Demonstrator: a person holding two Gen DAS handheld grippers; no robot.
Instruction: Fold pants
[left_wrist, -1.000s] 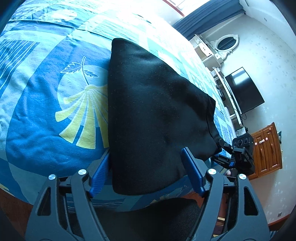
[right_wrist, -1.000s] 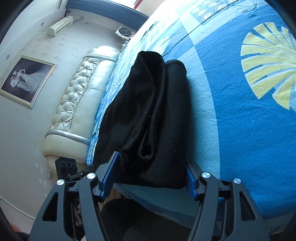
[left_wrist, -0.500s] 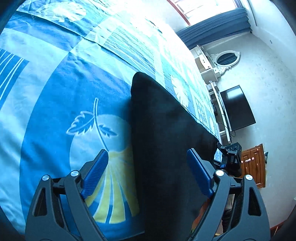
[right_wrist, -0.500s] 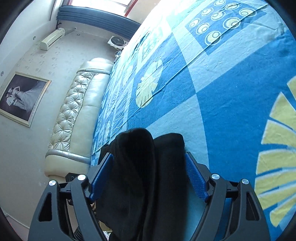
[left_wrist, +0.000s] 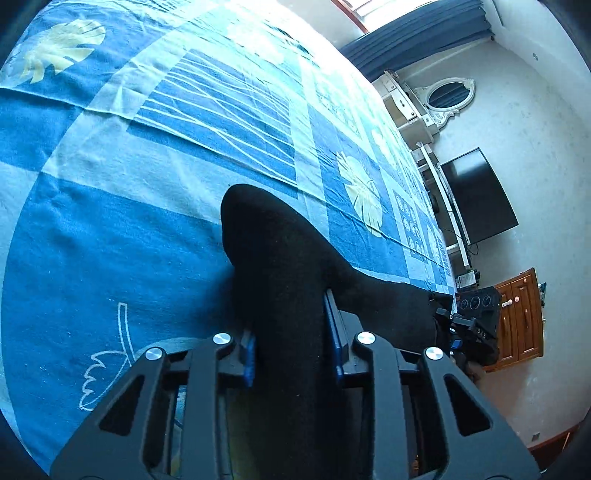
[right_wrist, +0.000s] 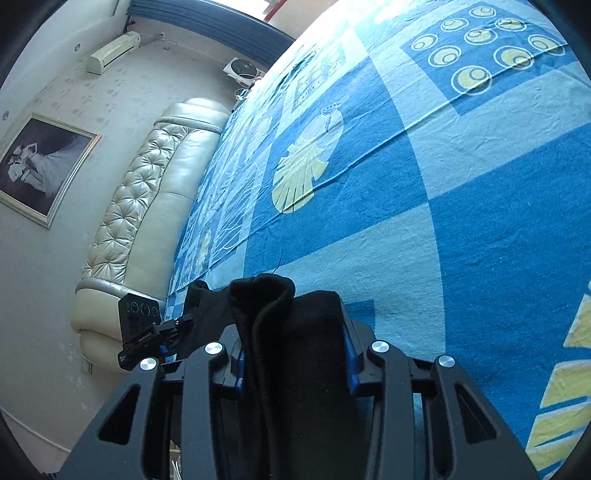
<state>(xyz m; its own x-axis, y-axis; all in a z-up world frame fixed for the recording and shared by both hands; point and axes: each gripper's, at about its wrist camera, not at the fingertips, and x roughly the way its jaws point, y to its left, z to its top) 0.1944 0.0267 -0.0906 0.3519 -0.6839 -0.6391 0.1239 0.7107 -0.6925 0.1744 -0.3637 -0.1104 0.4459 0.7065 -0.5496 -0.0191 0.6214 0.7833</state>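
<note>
L wrist view: black pants (left_wrist: 280, 266) bunched on blue patterned bedspread (left_wrist: 110, 229); a thick fold is pinched by left gripper (left_wrist: 291, 343), jaws closing on it. R wrist view: pants' other folded end (right_wrist: 291, 332) is clamped by right gripper (right_wrist: 293, 354), jaws closing, at bed edge.

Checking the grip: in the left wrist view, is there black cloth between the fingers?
Yes, the black pants fill the gap as the left gripper closes.
</note>
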